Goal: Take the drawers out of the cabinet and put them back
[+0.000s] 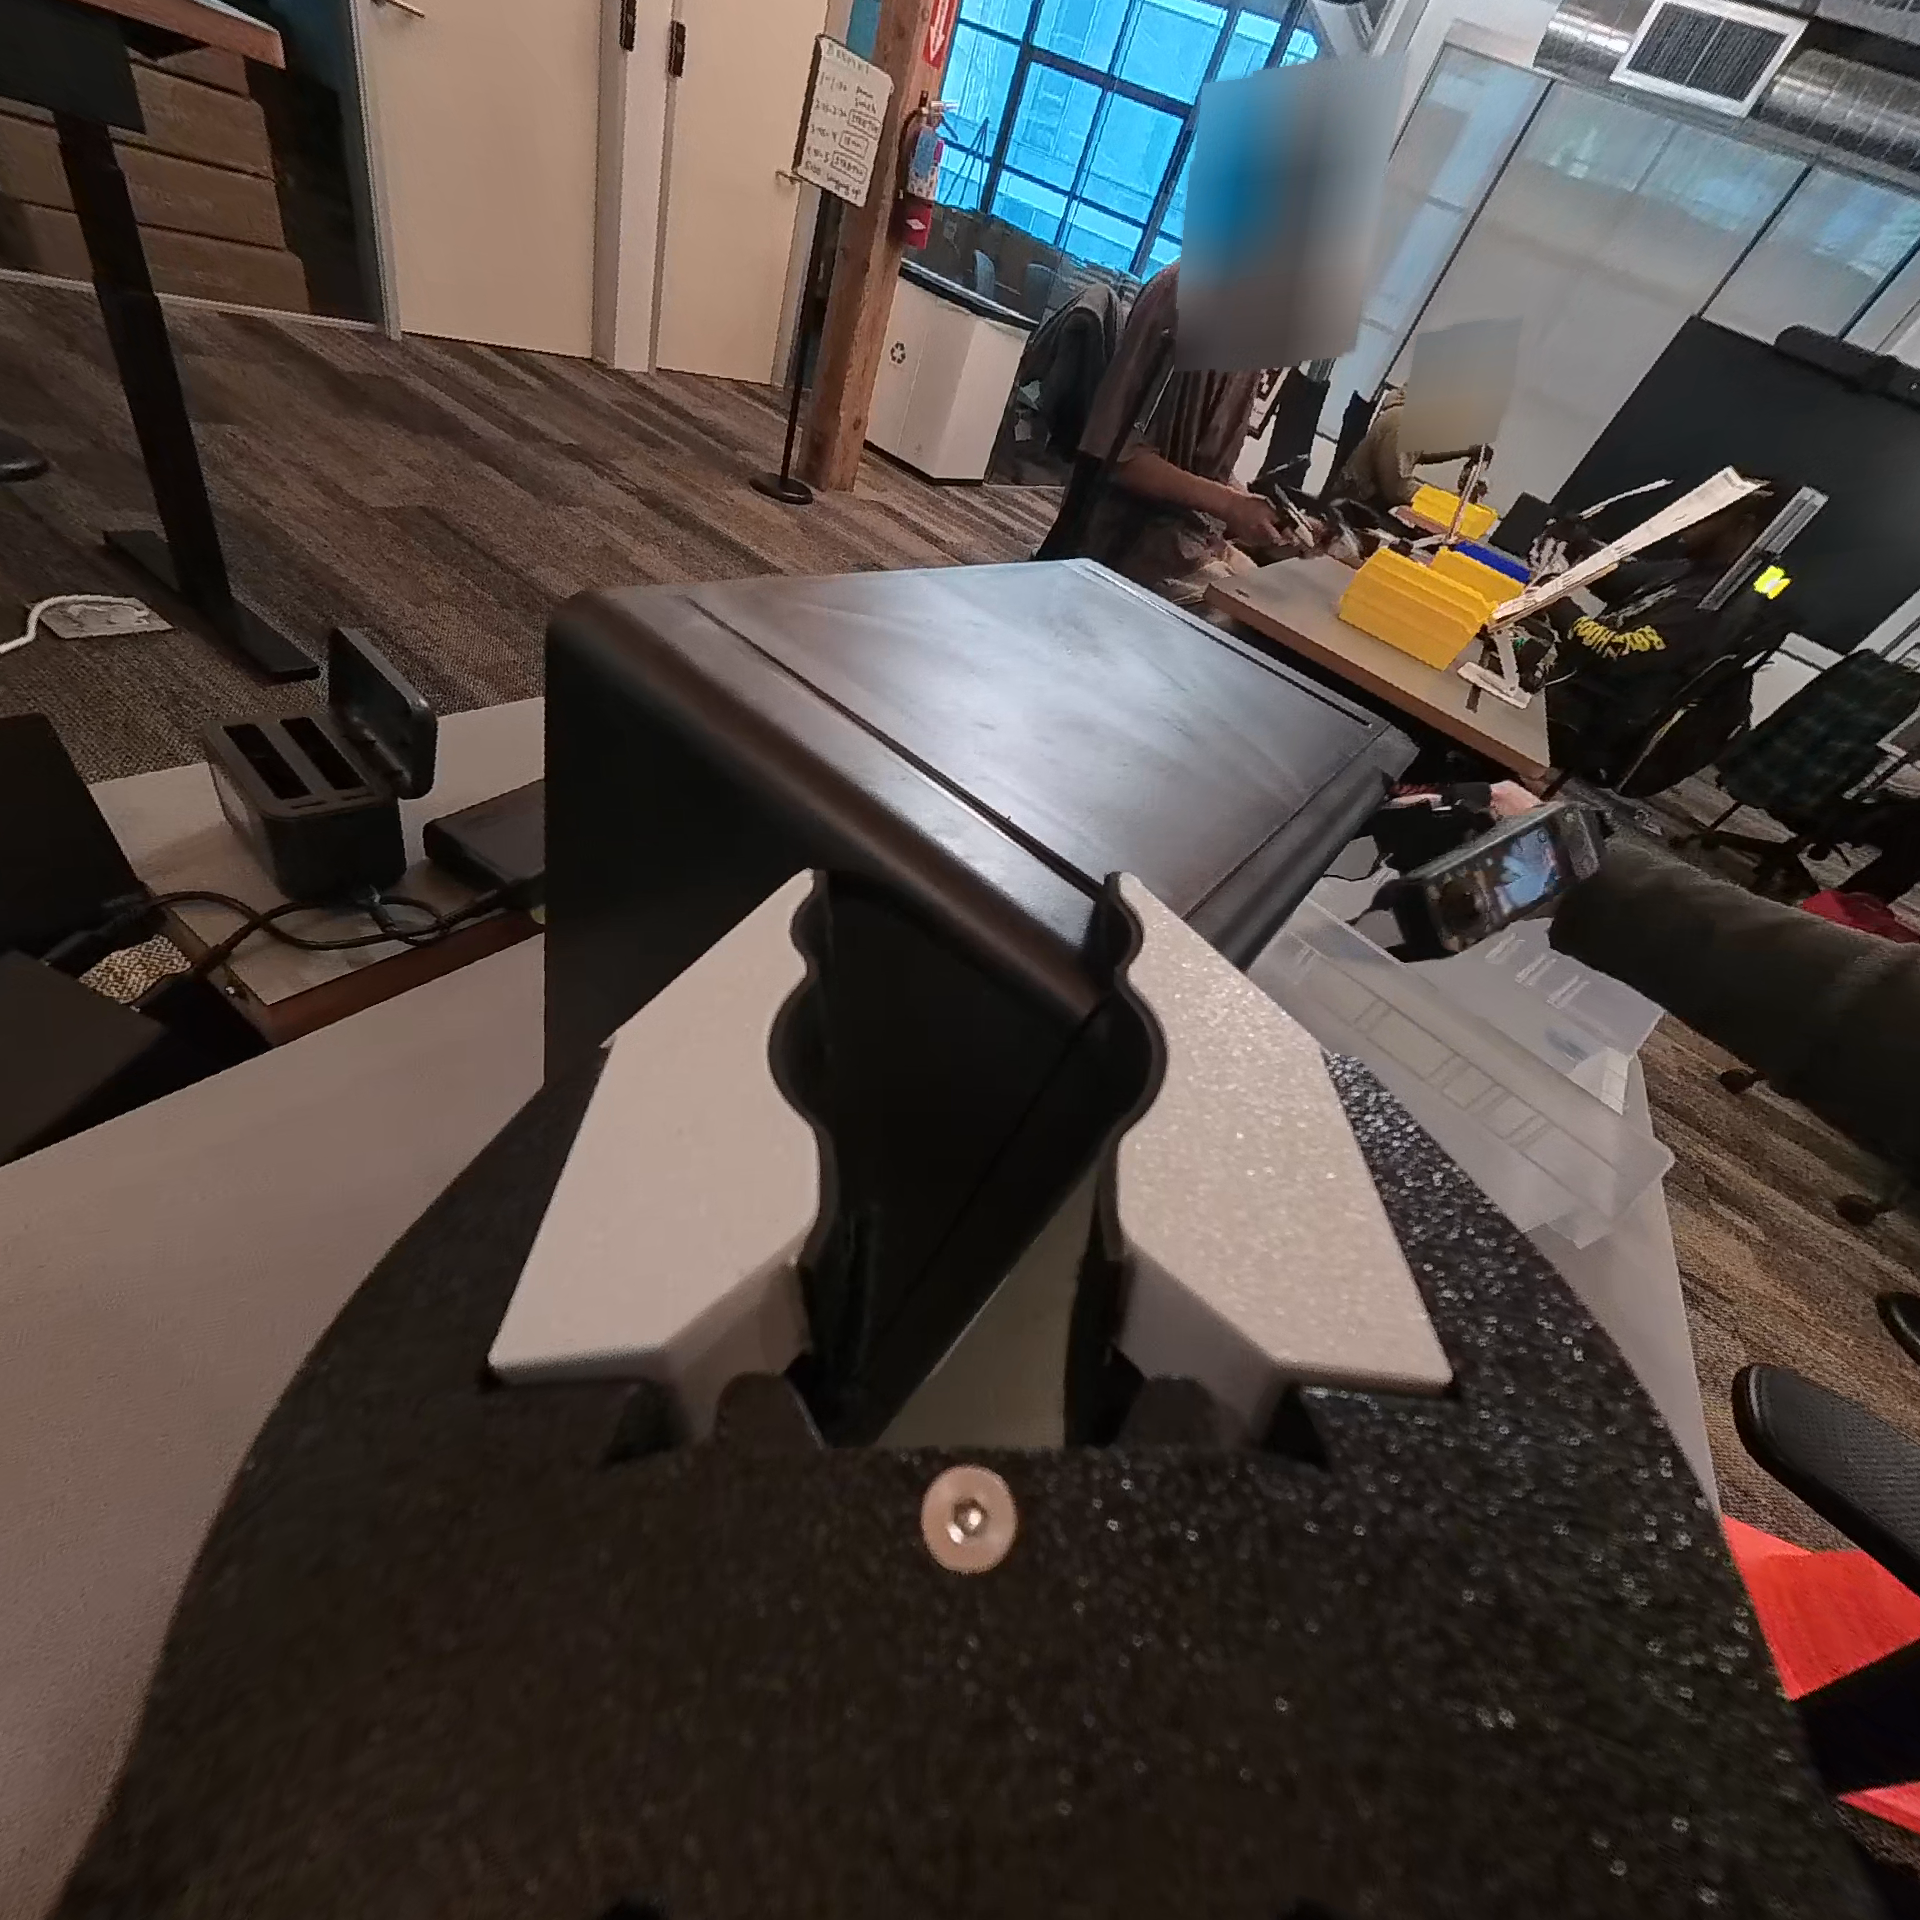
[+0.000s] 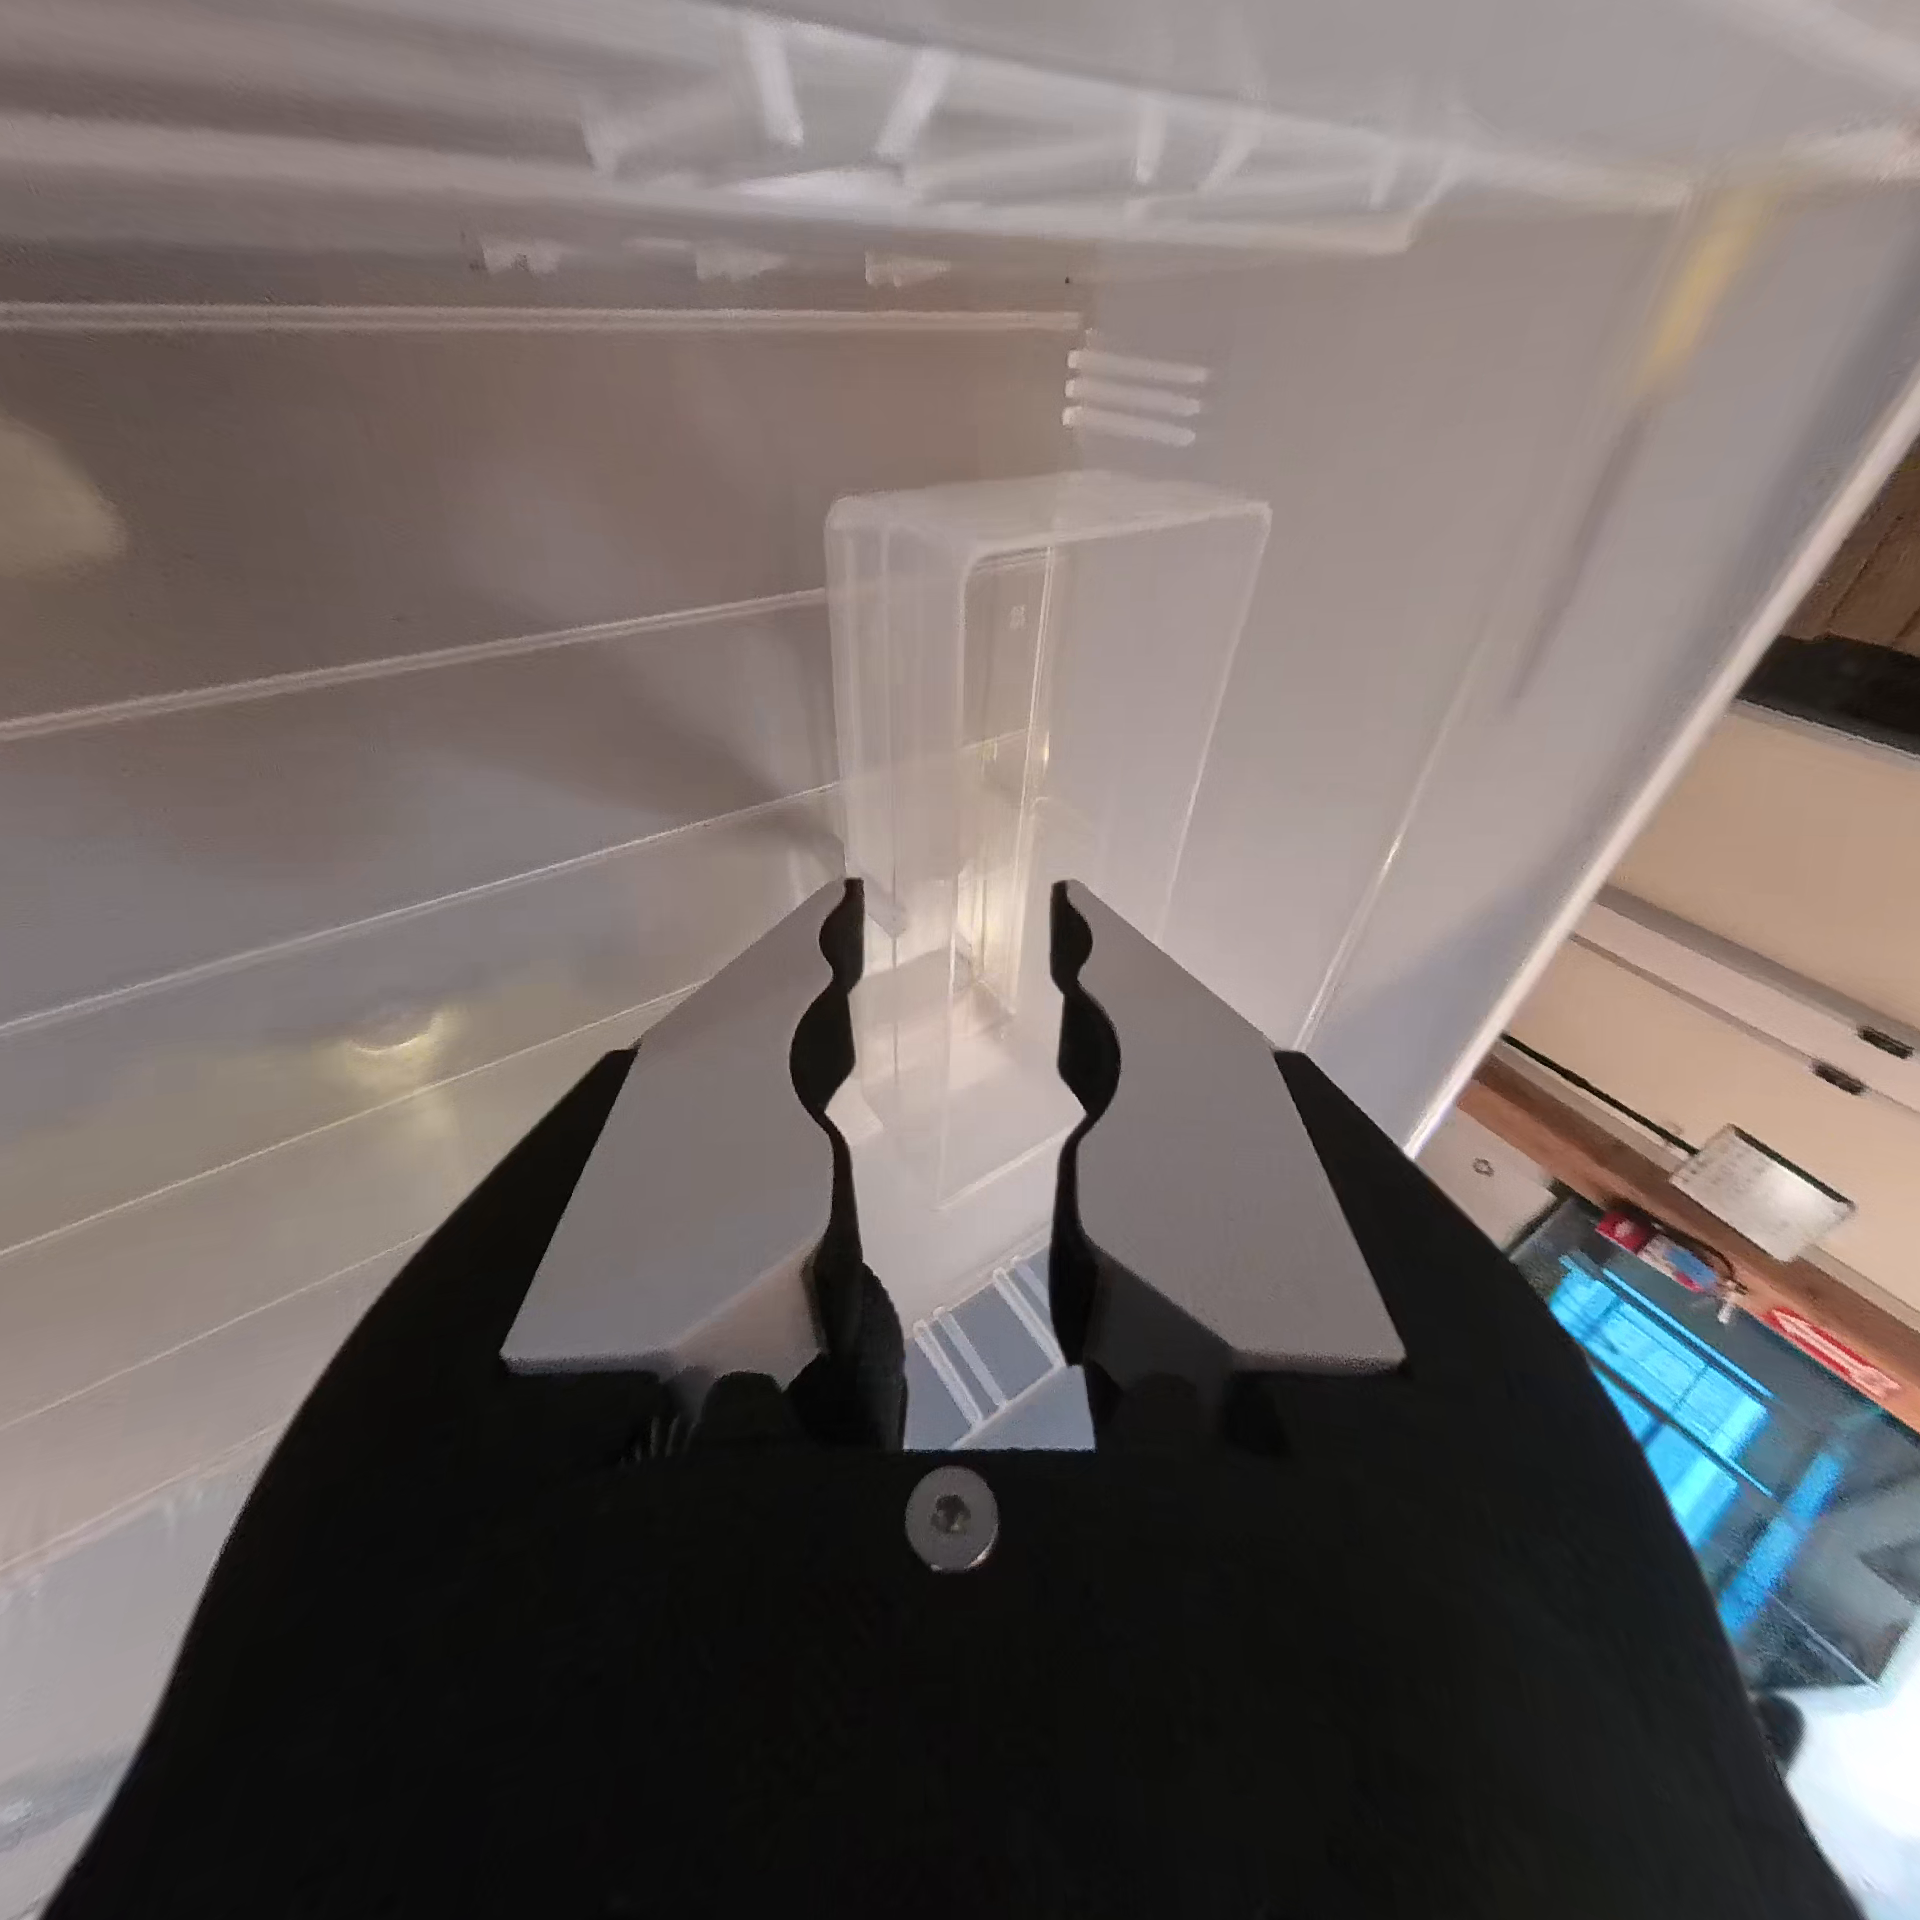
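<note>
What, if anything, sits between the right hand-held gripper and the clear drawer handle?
Nothing visible does. In the right wrist view the right hand-held gripper is open and lined up with the clear handle on the translucent drawer front; the fingertips are right at the handle's near end, and only the handle's own plastic lies in the gap ahead.

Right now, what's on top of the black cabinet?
The black cabinet has nothing on its top panel; the left gripper straddles its near top edge. Its inside is hidden from here.
</note>
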### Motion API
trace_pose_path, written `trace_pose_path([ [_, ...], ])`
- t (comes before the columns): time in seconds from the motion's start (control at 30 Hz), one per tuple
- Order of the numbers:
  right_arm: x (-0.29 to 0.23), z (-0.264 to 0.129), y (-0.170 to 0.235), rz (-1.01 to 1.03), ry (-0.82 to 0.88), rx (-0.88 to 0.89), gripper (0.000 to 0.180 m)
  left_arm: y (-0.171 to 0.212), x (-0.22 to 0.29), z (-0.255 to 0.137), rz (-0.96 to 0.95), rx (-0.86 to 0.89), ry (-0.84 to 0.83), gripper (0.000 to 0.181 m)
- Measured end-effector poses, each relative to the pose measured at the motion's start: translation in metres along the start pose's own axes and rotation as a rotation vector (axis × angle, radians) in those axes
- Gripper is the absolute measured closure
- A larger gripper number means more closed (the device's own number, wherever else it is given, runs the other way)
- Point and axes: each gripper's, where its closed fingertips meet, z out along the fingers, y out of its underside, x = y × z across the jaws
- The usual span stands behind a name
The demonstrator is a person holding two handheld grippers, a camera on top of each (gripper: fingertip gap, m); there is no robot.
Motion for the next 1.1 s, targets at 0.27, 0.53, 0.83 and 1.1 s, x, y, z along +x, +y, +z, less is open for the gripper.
trace_pose_path([
  [0.27,0.024,-0.044,0.019,0.191,0.142,0.031,0.133,0.0,0.0,0.0,0.001,0.0,0.002,0.131],
  [0.53,0.064,-0.198,-0.07,0.443,0.519,0.37,0.128,0.0,0.0,0.0,0.001,-0.001,0.001,0.131],
  [0.83,0.01,-0.172,-0.262,0.276,0.505,0.682,0.134,-0.001,-0.001,0.003,0.001,0.002,-0.018,0.129],
  [1.1,0.015,-0.133,-0.32,-0.037,0.752,0.537,0.141,-0.001,-0.001,0.003,-0.003,0.002,-0.009,0.129],
])
